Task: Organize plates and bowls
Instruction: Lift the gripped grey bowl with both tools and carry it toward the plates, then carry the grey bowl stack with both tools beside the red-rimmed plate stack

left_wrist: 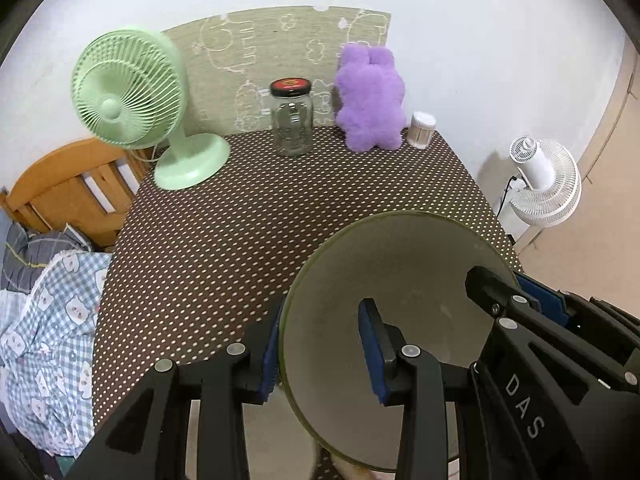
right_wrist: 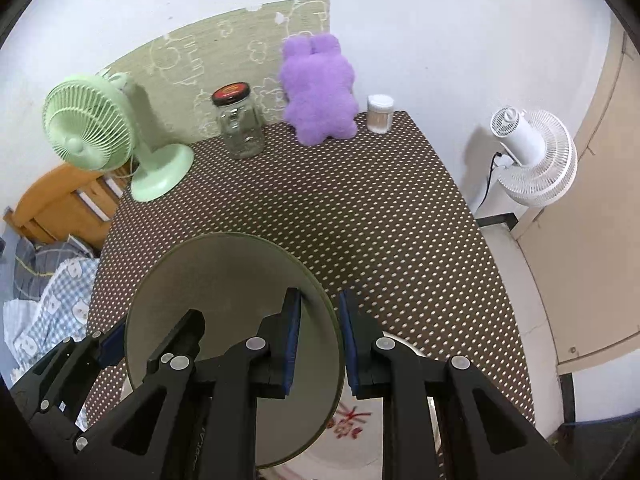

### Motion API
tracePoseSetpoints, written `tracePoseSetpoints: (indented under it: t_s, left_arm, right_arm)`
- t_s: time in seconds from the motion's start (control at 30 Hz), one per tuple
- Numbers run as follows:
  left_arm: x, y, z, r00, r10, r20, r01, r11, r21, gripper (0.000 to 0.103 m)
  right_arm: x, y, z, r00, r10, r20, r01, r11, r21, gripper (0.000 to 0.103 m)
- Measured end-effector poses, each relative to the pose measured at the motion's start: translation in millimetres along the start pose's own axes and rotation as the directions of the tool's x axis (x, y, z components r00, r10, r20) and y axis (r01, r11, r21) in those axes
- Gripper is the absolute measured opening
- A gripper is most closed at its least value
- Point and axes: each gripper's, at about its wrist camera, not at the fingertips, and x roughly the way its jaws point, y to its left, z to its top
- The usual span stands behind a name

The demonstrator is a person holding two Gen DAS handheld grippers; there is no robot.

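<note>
A round, shallow plate (left_wrist: pixel 400 272) with a beige face and an olive-green rim hangs tilted over the near part of the dotted table. My left gripper (left_wrist: pixel 320 352) is shut on its left rim, blue pads on either side of the edge. My right gripper (right_wrist: pixel 322 336) is shut on the right rim of the same plate (right_wrist: pixel 224 280). Each view also shows the other gripper on the far side: the right gripper (left_wrist: pixel 508 284) and the left gripper (right_wrist: pixel 152 332). Below the held plate lies a white plate with a red flower print (right_wrist: pixel 352 424), mostly hidden.
The table (right_wrist: pixel 360 220) has a brown cloth with white dots. Along its far edge stand a green desk fan (left_wrist: pixel 128 92), a glass jar with a dark lid (left_wrist: pixel 291 120), a purple plush toy (left_wrist: pixel 370 100) and a small swab tub (left_wrist: pixel 422 130). A white floor fan (right_wrist: pixel 532 156) stands to the right, bedding (left_wrist: pixel 48 320) to the left.
</note>
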Motion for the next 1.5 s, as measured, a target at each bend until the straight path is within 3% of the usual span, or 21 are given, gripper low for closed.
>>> tracePoseSetpoints:
  t_s: [0.57,1.17,1.5]
  left_arm:
    - [-9,73,-37,0.999,0.018,-0.028,-0.018,1.000,-0.007,0.035]
    - [18,107,-75,0.992,0.015,-0.123,-0.019,0.999,-0.033,0.035]
    - [34,113,-81,0.990,-0.012,-0.143,0.005,0.999,-0.054,0.035]
  right_arm:
    - [3,80,-43,0.999,0.015,-0.035,-0.015,1.000,-0.022,0.023]
    - [38,111,-77,0.989,0.009,-0.146,-0.016,0.999,-0.047,0.023]
    - [52,118,-81,0.987,-0.022,-0.157,0.012,0.998,-0.069,0.023]
